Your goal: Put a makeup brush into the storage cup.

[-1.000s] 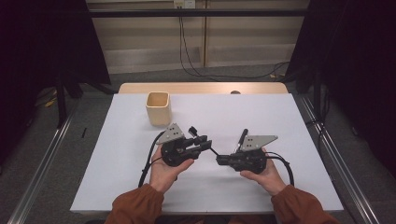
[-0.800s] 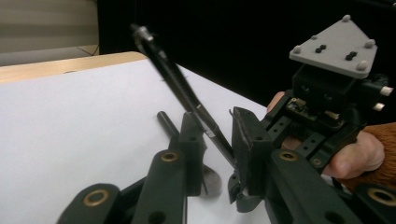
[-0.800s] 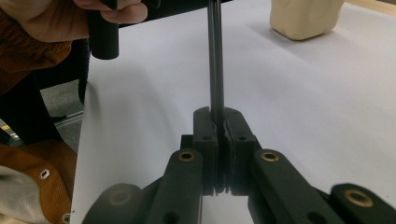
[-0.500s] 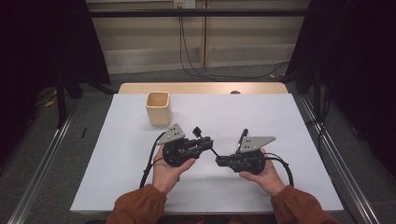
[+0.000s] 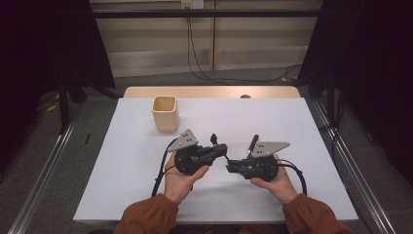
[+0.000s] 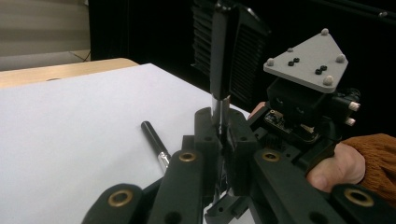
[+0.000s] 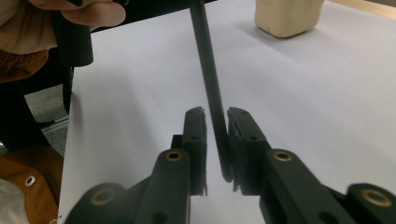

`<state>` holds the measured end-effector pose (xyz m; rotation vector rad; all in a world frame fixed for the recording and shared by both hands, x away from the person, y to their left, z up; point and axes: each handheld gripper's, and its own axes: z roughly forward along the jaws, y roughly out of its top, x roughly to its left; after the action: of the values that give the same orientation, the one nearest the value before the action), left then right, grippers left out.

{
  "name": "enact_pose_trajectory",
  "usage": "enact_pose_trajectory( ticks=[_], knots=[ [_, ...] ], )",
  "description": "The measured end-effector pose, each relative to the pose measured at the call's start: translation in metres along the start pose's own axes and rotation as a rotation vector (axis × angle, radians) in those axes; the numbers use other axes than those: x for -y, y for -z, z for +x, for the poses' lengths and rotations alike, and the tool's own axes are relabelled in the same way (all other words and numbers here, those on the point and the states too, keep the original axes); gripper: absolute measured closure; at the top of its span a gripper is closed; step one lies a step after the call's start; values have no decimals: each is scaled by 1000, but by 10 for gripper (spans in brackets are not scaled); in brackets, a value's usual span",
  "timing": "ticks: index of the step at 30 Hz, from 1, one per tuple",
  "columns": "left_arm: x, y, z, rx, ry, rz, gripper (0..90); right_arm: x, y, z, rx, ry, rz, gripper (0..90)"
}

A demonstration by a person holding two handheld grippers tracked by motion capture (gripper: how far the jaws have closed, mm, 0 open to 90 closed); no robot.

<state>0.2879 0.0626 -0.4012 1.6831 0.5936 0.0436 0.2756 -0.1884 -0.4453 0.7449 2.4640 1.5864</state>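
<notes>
High view: the left gripper (image 5: 221, 148) and the right gripper (image 5: 230, 165) are held close together over the middle of the white table (image 5: 292, 126), nearer its front edge. Lots of bare room is seen toward the left, right and far edges. A beige cup (image 5: 165, 113) is set near the far left corner. A black pen (image 5: 252, 145) lies just beyond the right gripper.

A thin black rod (image 7: 210, 84) is pinched in the left jaws, which have just been closing. The rod's other end is seen between the right jaws, which have just been opening. One pad is touched and a gap is left at the other.
</notes>
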Motion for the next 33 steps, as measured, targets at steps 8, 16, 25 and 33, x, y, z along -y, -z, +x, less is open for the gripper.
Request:
enact_pose_trajectory(
  ticks=[8,16,25,33],
  knots=[
    [-1,3,5,-21,23,13,857,0,2,0,-16,-19,1,631],
    [-3,8,9,-34,24,10,857,-2,9,-3,10,-67,-40,394],
    [-4,10,7,-40,5,31,857,-2,12,-9,24,-140,-68,118],
    [-7,15,7,-43,-12,60,857,-2,17,-9,80,-142,-107,10]
  ],
)
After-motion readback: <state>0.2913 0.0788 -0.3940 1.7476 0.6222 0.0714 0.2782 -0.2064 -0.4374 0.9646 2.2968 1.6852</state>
